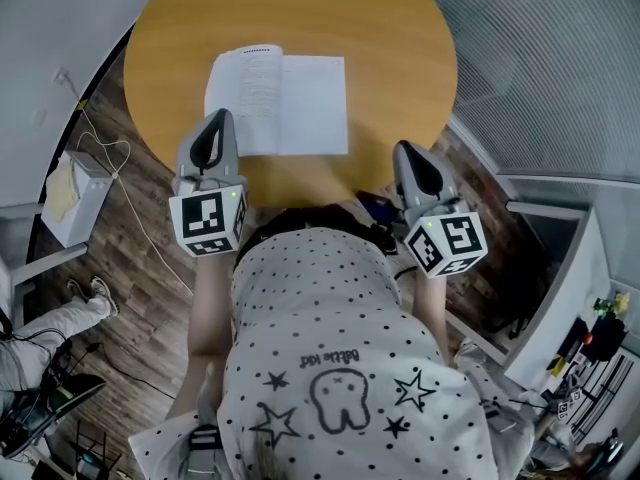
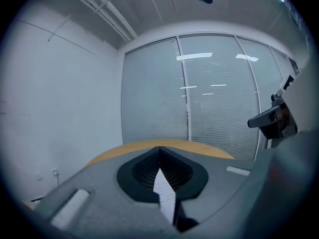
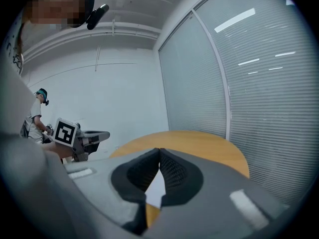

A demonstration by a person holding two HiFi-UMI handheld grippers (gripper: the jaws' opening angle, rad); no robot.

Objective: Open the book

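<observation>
The book [image 1: 280,103] lies open and flat on the round wooden table [image 1: 390,38], its left page printed and its right page blank. My left gripper [image 1: 218,120] hovers over the book's near left corner, its jaws shut with nothing between them. In the left gripper view the jaws [image 2: 159,151] meet at the tips, and a strip of the book's page [image 2: 165,195] shows below them. My right gripper [image 1: 405,150] is held at the table's near edge, right of the book, shut and empty. Its own view shows the tips [image 3: 159,150] touching, with white page [image 3: 155,190] behind.
A white box [image 1: 75,193] with cables stands on the wooden floor left of the table. A seated person's legs [image 1: 50,318] are at the lower left. Blind-covered glass walls [image 1: 560,58] curve round the far right. Shelving with clutter [image 1: 590,348] stands at the right.
</observation>
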